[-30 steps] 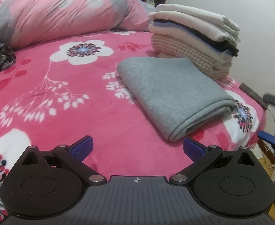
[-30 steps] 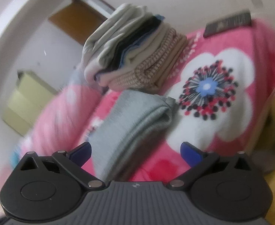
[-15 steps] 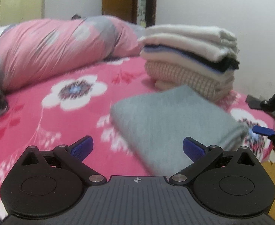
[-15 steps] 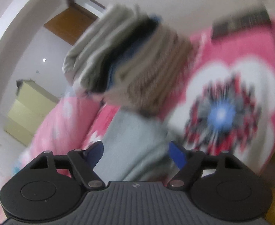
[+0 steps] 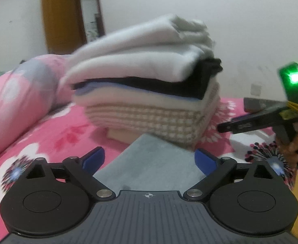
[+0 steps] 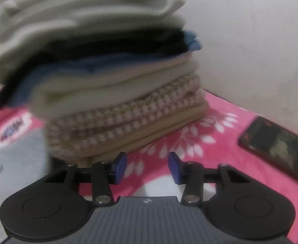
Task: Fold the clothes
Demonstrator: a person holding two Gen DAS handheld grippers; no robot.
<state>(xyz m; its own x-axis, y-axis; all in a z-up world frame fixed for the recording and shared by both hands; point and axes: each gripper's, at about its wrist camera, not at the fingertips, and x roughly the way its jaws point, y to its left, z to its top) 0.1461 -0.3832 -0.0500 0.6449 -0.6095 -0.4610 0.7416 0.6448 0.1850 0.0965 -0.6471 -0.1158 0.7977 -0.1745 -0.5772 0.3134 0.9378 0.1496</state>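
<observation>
A folded grey garment [image 5: 153, 162] lies on the pink floral bed [image 5: 47, 138], right in front of my left gripper [image 5: 150, 159], which is open with its blue pads on either side of the cloth's near part. Behind it stands a tall stack of folded clothes [image 5: 149, 93]: white on top, then black, blue, cream and a checked piece. My right gripper [image 6: 147, 167] is open, narrower than the left, and low over the bed at the foot of the stack [image 6: 112, 93]. The grey garment shows at the left edge of the right wrist view [image 6: 16, 162].
A dark phone [image 6: 279, 144] lies on the bed right of the stack, near the wall. A rolled pink duvet [image 5: 16, 99] lies at the back left. The right gripper's body with a green light [image 5: 291, 97] shows at the right. A brown door [image 5: 63, 22] stands behind.
Both grippers have dropped low and moved in toward the stack. The left one now straddles the grey garment. The right gripper's jaws have narrowed.
</observation>
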